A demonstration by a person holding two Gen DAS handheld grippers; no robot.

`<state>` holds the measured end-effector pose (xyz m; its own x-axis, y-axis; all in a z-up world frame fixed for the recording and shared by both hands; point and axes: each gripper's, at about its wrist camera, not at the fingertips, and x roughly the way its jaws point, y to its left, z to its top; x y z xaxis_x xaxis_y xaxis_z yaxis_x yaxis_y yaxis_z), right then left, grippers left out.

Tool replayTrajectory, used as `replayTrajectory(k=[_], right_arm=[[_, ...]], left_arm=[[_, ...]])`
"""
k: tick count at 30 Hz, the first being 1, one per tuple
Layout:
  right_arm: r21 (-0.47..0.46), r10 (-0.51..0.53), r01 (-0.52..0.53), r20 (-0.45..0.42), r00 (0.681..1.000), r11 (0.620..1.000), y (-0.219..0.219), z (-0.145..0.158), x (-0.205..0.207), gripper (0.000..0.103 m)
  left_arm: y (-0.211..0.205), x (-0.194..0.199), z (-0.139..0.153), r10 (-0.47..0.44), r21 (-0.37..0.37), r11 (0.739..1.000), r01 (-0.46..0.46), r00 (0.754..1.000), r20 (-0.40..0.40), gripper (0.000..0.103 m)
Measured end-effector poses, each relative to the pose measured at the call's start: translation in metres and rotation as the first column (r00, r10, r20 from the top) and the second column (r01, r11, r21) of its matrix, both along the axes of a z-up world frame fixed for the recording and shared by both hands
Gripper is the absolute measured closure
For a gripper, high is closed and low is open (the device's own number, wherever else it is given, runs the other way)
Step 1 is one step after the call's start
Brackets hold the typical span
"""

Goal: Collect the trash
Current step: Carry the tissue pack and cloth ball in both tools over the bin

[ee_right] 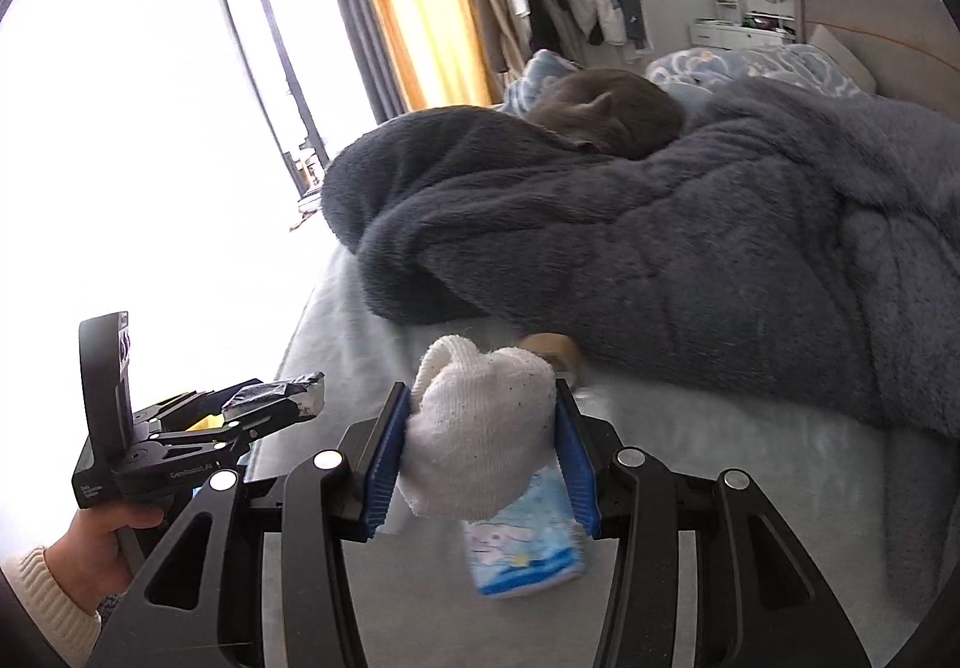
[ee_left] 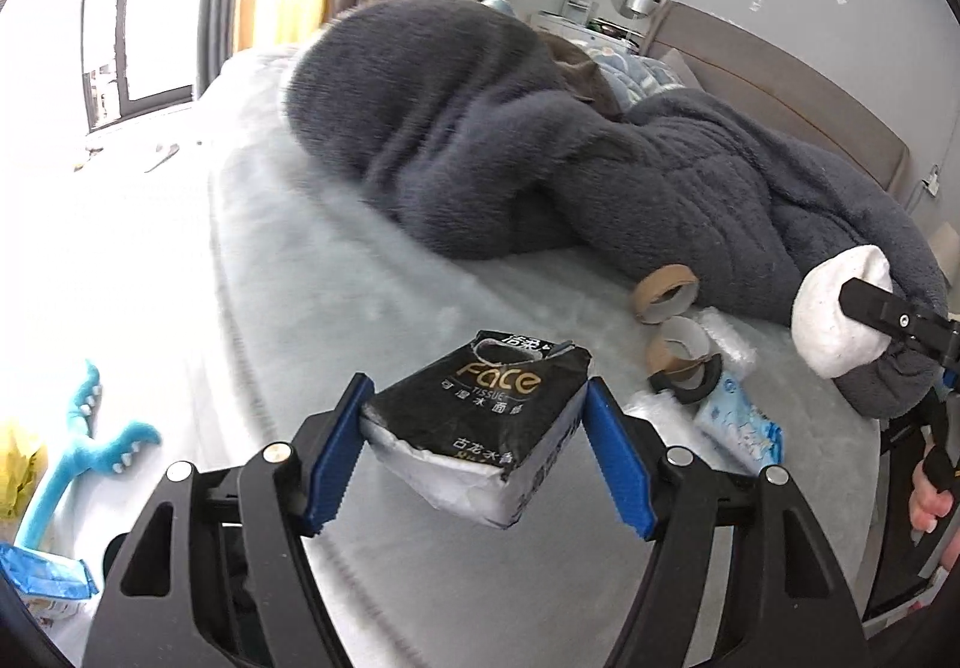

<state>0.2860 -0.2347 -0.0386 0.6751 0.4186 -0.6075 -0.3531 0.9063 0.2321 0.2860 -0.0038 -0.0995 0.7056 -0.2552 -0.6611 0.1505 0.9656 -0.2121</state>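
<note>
My left gripper [ee_left: 477, 398] is shut on a crumpled black "Face" tissue pack [ee_left: 480, 434], held up over the pale bed sheet [ee_left: 372, 296]. In the right wrist view that gripper [ee_right: 264, 404] shows at the lower left with the pack [ee_right: 282, 389] in its jaws. My right gripper [ee_right: 483, 404] is shut on a balled-up white sock [ee_right: 480, 440], also lifted off the bed. From the left wrist view the sock [ee_left: 834, 314] and a right finger [ee_left: 888, 308] appear at the right edge.
Two cardboard tape cores [ee_left: 666, 293] [ee_left: 681, 350], a black ring [ee_left: 696, 389], clear plastic [ee_left: 729, 338] and a blue-white tissue pack [ee_right: 522, 548] lie on the sheet beside a big grey fleece blanket [ee_right: 660, 248]. A grey cat [ee_right: 606, 113] sleeps behind. A blue plush toy [ee_left: 78, 446] lies left of the bed.
</note>
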Motion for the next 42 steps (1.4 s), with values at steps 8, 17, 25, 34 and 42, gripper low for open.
replayTrajectory(k=[8,17,25,34,42], right_arm=[[0.003,0.053,-0.053,0.011,0.999,0.999,0.035,0.013,-0.007,0.055],[0.017,0.12,-0.12,0.022,0.993,0.993,0.08,0.025,-0.015,0.055],[0.011,0.227,-0.227,0.013,0.974,0.974,0.14,0.026,-0.026,0.055],[-0.016,0.324,-0.324,-0.015,0.946,0.946,0.206,0.018,-0.035,0.055],[-0.006,0.372,-0.372,-0.048,0.927,0.928,0.25,0.005,-0.036,0.055]], left_arm=[[0.041,-0.021,0.002,0.073,0.017,0.997,-0.073,0.997,-0.003,0.03],[0.091,-0.045,-0.018,0.167,0.053,0.985,-0.164,0.984,-0.057,0.03],[0.132,-0.055,-0.05,0.238,0.102,0.969,-0.224,0.959,-0.157,0.03],[0.174,-0.065,-0.08,0.284,0.116,0.958,-0.262,0.922,-0.265,0.03],[0.209,-0.077,-0.113,0.311,0.129,0.95,-0.283,0.866,-0.392,0.03]])
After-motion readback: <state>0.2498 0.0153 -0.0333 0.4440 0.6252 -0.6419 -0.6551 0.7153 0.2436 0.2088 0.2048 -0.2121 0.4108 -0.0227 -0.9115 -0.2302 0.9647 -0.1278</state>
